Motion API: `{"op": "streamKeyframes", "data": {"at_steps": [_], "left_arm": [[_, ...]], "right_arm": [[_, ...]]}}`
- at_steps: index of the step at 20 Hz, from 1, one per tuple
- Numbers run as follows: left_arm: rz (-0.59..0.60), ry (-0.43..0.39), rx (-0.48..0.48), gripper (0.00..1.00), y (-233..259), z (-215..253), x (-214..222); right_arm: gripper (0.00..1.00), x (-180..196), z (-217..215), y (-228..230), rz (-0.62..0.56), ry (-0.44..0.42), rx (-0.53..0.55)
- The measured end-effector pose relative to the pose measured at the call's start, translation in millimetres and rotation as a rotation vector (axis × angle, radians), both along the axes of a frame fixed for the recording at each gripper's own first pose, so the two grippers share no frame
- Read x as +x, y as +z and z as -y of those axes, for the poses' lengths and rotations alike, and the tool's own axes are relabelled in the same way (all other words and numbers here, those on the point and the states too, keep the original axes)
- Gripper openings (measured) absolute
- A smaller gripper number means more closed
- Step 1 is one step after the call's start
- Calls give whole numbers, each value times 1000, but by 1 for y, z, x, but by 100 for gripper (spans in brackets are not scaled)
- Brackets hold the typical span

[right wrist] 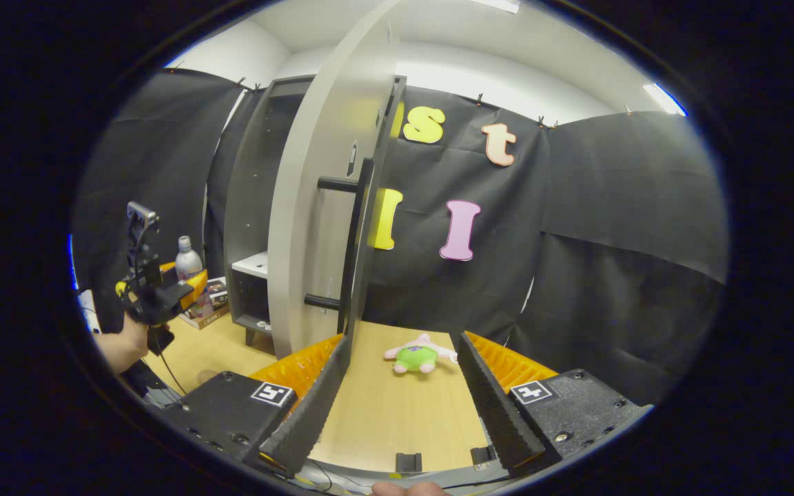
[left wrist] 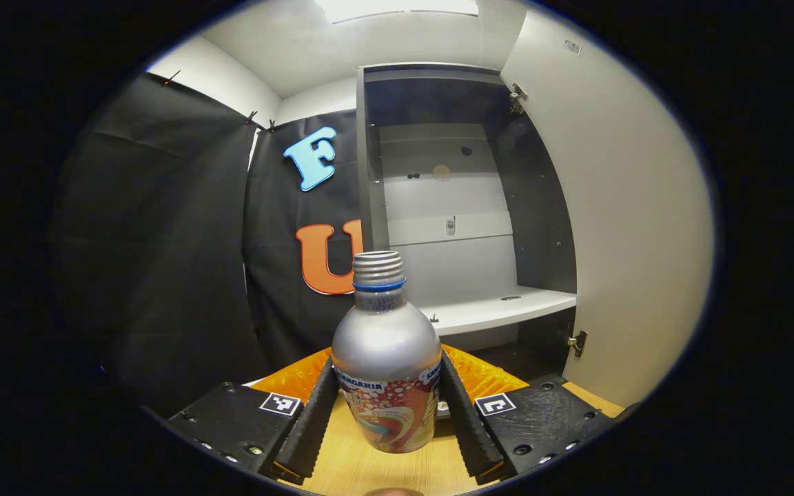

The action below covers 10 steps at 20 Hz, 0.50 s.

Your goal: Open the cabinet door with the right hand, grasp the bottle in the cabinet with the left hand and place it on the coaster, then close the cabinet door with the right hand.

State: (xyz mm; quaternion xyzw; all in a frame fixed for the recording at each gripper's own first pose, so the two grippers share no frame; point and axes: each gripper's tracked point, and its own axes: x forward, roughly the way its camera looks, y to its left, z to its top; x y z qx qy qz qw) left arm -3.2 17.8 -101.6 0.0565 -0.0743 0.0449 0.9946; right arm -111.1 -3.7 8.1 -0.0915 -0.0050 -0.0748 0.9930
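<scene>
A silver bottle [left wrist: 387, 372] with a colourful label and a threaded neck stands upright between my left gripper's [left wrist: 387, 362] fingers, which press on both of its sides. Wooden tabletop shows under it; I cannot tell whether it touches. Behind it the grey cabinet [left wrist: 438, 207] stands open, its white shelf [left wrist: 500, 310] bare and its door [left wrist: 617, 227] swung out to the right. In the right gripper view my right gripper [right wrist: 402, 341] is open with nothing in it, just short of the door's [right wrist: 314, 227] edge and black bar handle [right wrist: 354, 234]. Far left, a hand holds the left gripper [right wrist: 187, 275] with the bottle [right wrist: 187, 258].
A green and pink plush toy [right wrist: 418, 357] lies on the wooden table [right wrist: 383, 420] ahead of my right gripper. A flat box [right wrist: 207, 306] lies on the table near the cabinet's foot. Black cloth walls close in the booth behind and on both sides.
</scene>
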Motion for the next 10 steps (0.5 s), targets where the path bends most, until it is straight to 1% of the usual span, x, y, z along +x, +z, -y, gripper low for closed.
{"op": "streamKeyframes", "data": {"at_steps": [2,3,4,5,7,10], "left_arm": [[0,5,1,77,-23,-7,-8],[-5,9,2,77,-35,-11,-11],[-17,12,-3,77,-48,-15,-14],[-33,12,-9,77,-63,-17,-16],[-57,21,-28,77,-89,-23,-20],[-75,48,-35,77,-126,-33,-24]], "right_arm": [[100,-4,-1,3,36,-31,-5],[96,-7,-2,1,37,-48,-18],[95,-8,-3,-2,28,-59,-35],[96,-9,-4,-6,13,-71,-48],[96,-8,-8,-13,-4,-77,-36],[99,-11,-1,-21,-19,-129,-7]]}}
